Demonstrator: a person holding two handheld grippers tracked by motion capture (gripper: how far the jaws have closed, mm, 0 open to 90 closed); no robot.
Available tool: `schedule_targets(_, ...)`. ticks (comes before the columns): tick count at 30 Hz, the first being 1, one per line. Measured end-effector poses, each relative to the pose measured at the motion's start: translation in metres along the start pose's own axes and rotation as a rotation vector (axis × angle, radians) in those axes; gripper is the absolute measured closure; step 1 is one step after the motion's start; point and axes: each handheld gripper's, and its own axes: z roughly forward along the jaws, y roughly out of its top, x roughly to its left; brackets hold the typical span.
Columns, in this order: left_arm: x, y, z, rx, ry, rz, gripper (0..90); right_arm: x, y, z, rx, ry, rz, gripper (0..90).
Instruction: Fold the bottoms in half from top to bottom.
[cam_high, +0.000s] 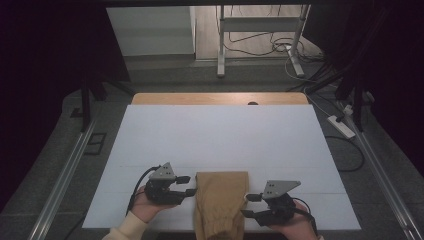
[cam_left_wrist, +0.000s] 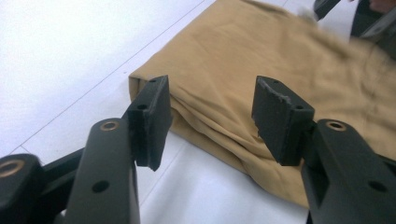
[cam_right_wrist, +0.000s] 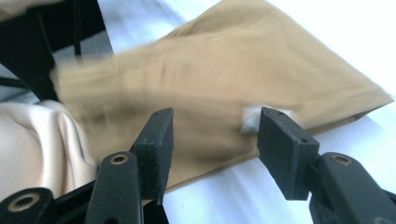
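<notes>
A folded tan cloth (cam_high: 220, 202) lies on the white table top (cam_high: 220, 140) at its near edge, hanging a little over it. My left gripper (cam_high: 187, 186) sits at the cloth's left side, open, its jaws pointing at the cloth's edge. In the left gripper view the left gripper (cam_left_wrist: 210, 116) frames the cloth's (cam_left_wrist: 261, 79) folded corner with nothing between the jaws. My right gripper (cam_high: 250, 205) is open at the cloth's right side. In the right gripper view the right gripper (cam_right_wrist: 212, 140) stands just before the blurred cloth (cam_right_wrist: 224, 88).
A wooden strip (cam_high: 220, 98) runs along the table's far edge. Metal rails (cam_high: 65, 175) flank the table. A power strip (cam_high: 341, 126) and cables lie on the floor at the right. A pale sleeve (cam_right_wrist: 37, 140) is near the right gripper.
</notes>
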Motion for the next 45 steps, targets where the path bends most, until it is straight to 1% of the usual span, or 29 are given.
schedule_targets(4, 0.002, 0.002, 0.002, -0.001, 0.004, -0.011, 44.8, -0.005, -0.001, -0.007, -0.003, -0.033, 0.015, 43.4)
schedule_targets(6, 0.003, 0.003, 0.004, 0.002, 0.008, -0.012, 43.8, -0.009, -0.002, -0.007, -0.001, -0.048, 0.021, 42.4)
schedule_targets(11, 0.007, 0.007, 0.008, 0.006, 0.017, -0.026, 40.5, -0.023, 0.000, -0.001, 0.014, -0.088, 0.024, 39.4)
schedule_targets(15, 0.010, 0.010, 0.013, 0.015, 0.030, -0.024, 38.8, -0.033, 0.004, 0.003, 0.010, -0.103, 0.042, 38.8)
schedule_targets(18, 0.014, 0.012, 0.017, 0.020, 0.031, -0.031, 38.2, -0.040, 0.008, 0.007, 0.008, -0.111, 0.054, 37.8)
schedule_targets(22, 0.019, 0.014, 0.023, 0.032, 0.030, -0.044, 37.8, -0.050, 0.013, 0.014, 0.015, -0.112, 0.057, 36.8)
schedule_targets(26, 0.023, 0.017, 0.029, 0.036, 0.030, -0.055, 37.3, -0.057, 0.019, 0.023, 0.033, -0.112, 0.064, 35.9)
schedule_targets(31, 0.029, 0.023, 0.040, 0.056, 0.020, -0.064, 36.5, -0.066, 0.027, 0.036, 0.055, -0.131, 0.063, 34.0)
schedule_targets(35, 0.033, 0.025, 0.046, 0.063, 0.018, -0.074, 36.1, -0.075, 0.034, 0.048, 0.066, -0.123, 0.072, 32.5)
schedule_targets(36, 0.034, 0.025, 0.047, 0.066, 0.019, -0.072, 36.1, -0.076, 0.035, 0.050, 0.067, -0.120, 0.079, 31.8)
schedule_targets(39, 0.036, 0.025, 0.048, 0.068, 0.019, -0.085, 35.8, -0.078, 0.038, 0.055, 0.079, -0.117, 0.085, 30.6)
schedule_targets(42, 0.037, 0.024, 0.048, 0.071, 0.016, -0.090, 35.6, -0.079, 0.040, 0.057, 0.086, -0.115, 0.084, 30.3)
schedule_targets(45, 0.038, 0.024, 0.049, 0.080, 0.008, -0.092, 35.1, -0.080, 0.038, 0.058, 0.098, -0.105, 0.098, 29.0)
